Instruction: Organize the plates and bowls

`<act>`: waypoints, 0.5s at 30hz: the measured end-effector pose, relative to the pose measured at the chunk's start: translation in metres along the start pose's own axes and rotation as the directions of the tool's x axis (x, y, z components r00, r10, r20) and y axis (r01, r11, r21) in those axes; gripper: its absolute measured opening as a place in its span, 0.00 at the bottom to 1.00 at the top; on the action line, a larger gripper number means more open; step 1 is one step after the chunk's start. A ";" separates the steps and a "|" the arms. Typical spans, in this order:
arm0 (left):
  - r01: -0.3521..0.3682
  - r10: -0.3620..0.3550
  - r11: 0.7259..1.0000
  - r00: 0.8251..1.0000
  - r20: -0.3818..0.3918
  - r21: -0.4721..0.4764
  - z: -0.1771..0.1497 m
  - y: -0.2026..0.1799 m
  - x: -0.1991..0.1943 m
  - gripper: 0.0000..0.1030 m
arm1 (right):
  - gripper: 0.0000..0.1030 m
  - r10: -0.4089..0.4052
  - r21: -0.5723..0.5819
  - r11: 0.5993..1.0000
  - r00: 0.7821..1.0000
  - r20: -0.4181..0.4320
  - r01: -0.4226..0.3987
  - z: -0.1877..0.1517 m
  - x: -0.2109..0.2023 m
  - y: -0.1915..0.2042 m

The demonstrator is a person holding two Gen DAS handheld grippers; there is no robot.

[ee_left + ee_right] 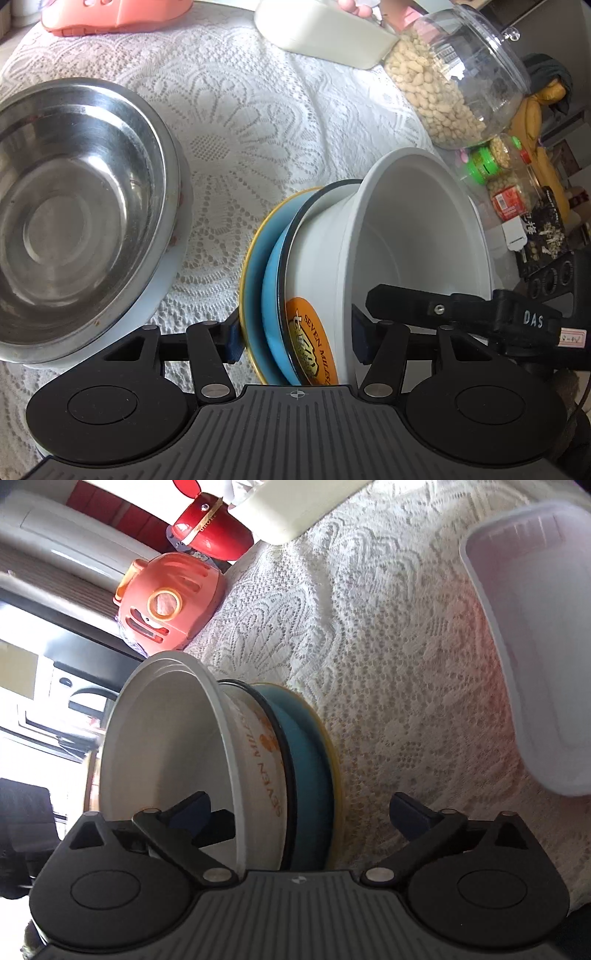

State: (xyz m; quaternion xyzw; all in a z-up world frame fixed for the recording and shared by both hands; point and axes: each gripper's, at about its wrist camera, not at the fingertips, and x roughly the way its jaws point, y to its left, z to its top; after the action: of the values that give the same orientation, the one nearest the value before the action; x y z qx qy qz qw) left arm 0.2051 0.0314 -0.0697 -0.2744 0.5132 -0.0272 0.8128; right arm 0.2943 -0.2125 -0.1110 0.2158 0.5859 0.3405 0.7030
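A nested stack is turned on its side between the fingers of my left gripper [296, 341]: a yellow-rimmed blue plate [253, 280], a blue bowl [273, 295], a white bowl with an orange label [314, 258] and a plain white bowl [417, 229]. One pad presses the plate's underside and the other presses inside the white bowl, so it is shut on the stack. My right gripper [303, 812] straddles the same stack, standing open. Its left finger [192, 808] reaches into the white bowl [166, 746]. Its right finger [410, 812] stands apart from the plate [332, 746]. One finger of the right gripper [406, 301] shows in the left wrist view.
A large steel bowl [74, 206] sits at the left on the lace tablecloth [240, 122]. A jar of peanuts [454, 81], a white box [325, 33] and small jars [498, 162] stand behind. A translucent tub [546, 627] is at the right, an orange gadget [170, 605] at the far edge.
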 end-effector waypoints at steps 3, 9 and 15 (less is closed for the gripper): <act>0.013 -0.013 1.000 1.000 -0.026 -0.016 0.004 0.003 0.000 0.56 | 1.00 0.086 0.077 0.994 0.996 -0.033 -0.083 -0.002 0.004 -0.012; 0.007 -0.007 1.000 0.999 -0.031 -0.002 0.004 0.004 0.001 0.54 | 1.00 0.110 0.087 0.990 0.994 -0.010 -0.109 -0.005 0.006 -0.010; 0.009 -0.009 1.000 0.999 -0.031 -0.006 0.005 0.004 0.001 0.55 | 1.00 0.296 0.202 0.937 0.955 -0.023 -0.286 -0.009 0.015 -0.028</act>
State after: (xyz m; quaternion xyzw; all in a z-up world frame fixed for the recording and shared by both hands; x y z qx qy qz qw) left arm 0.2087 0.0368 -0.0710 -0.2789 0.5244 -0.0334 0.8038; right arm 0.2928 -0.2210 -0.1427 0.3594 0.5968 0.3868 0.6042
